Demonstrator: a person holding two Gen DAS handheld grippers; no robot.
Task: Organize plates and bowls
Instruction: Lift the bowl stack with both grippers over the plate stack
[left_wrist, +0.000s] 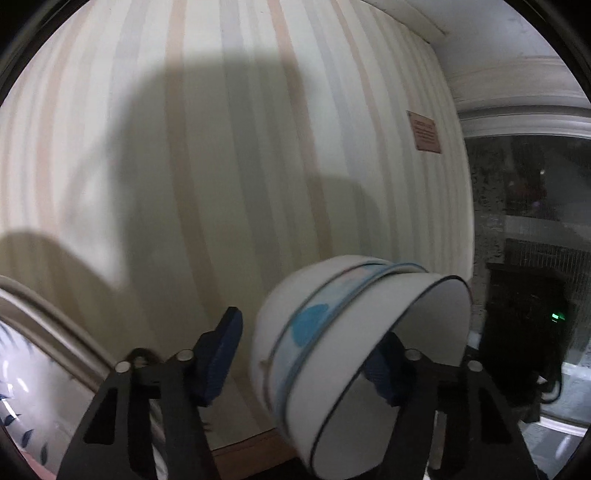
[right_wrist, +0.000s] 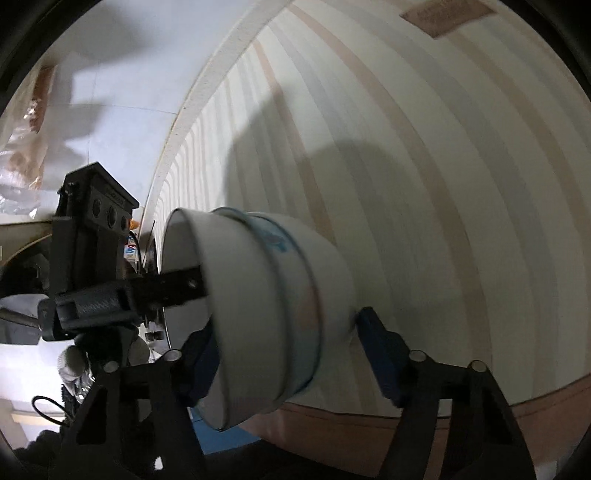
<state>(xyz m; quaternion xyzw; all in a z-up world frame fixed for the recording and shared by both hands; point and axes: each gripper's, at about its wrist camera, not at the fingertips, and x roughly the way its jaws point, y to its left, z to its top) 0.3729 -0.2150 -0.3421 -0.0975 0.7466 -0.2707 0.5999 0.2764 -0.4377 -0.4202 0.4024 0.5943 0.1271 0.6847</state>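
Observation:
A stack of nested white bowls (left_wrist: 354, 354), one with a blue pattern, hangs in the air on its side between both grippers. In the left wrist view my left gripper (left_wrist: 306, 362) has its jaws wide apart; its right finger (left_wrist: 388, 369) sits inside the innermost bowl and its left finger (left_wrist: 221, 358) stands clear of the stack. In the right wrist view the stack (right_wrist: 266, 310) lies between the fingers of my right gripper (right_wrist: 284, 350), which spans it from rim to base. The left gripper's body (right_wrist: 92, 258) reaches into the bowl's mouth from the left.
A striped wall (left_wrist: 221, 166) fills most of both views, with a small plaque (left_wrist: 424, 131) on it. A dark window and a black device (left_wrist: 524, 325) are at the right. A leaf-patterned plate (left_wrist: 22, 387) shows at the lower left. A wooden skirting (right_wrist: 369, 432) runs below.

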